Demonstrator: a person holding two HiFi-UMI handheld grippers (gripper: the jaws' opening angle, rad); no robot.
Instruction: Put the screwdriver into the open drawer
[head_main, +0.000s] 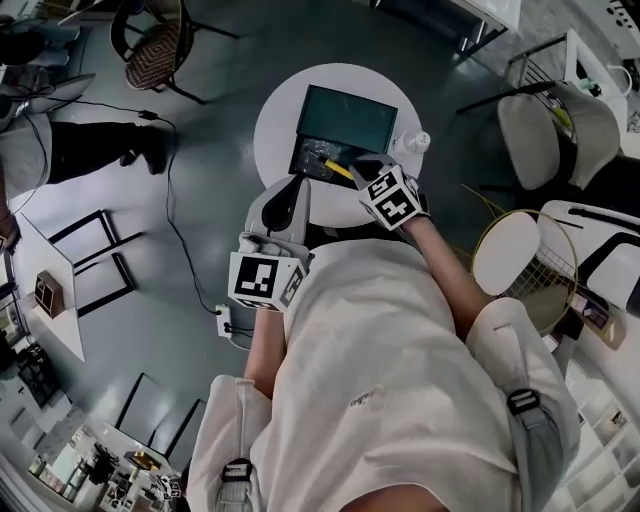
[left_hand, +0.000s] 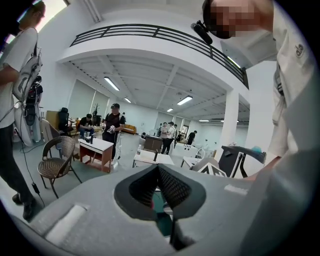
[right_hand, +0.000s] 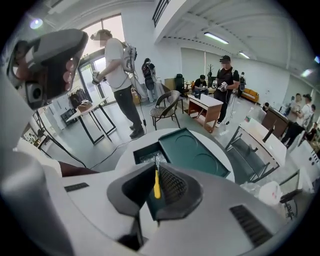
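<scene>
Right gripper (right_hand: 159, 173) (head_main: 358, 166): I have its jaws clamped on the yellow handle of the screwdriver (right_hand: 157, 184) (head_main: 336, 168).
Screwdriver: it sits upright between the pads in the right gripper view, and its metal shaft points away from me, toward the open drawer (right_hand: 146, 153) (head_main: 318, 160).
Shaft tip: it lies over the drawer's dark inside; I cannot tell whether it touches the bottom.
Drawer: pulled out toward me from under a teal top (right_hand: 195, 149) (head_main: 350, 115), and the right gripper reaches in over its near edge.
Table (head_main: 278, 112): round and white, carrying the drawer unit; a clear bottle (head_main: 414, 142) stands just beside the unit's right corner.
Left gripper (left_hand: 159, 171) (head_main: 296, 188): held back at the near rim of the table, well left of the screwdriver; its pads meet at the tips, and I see nothing between them.
</scene>
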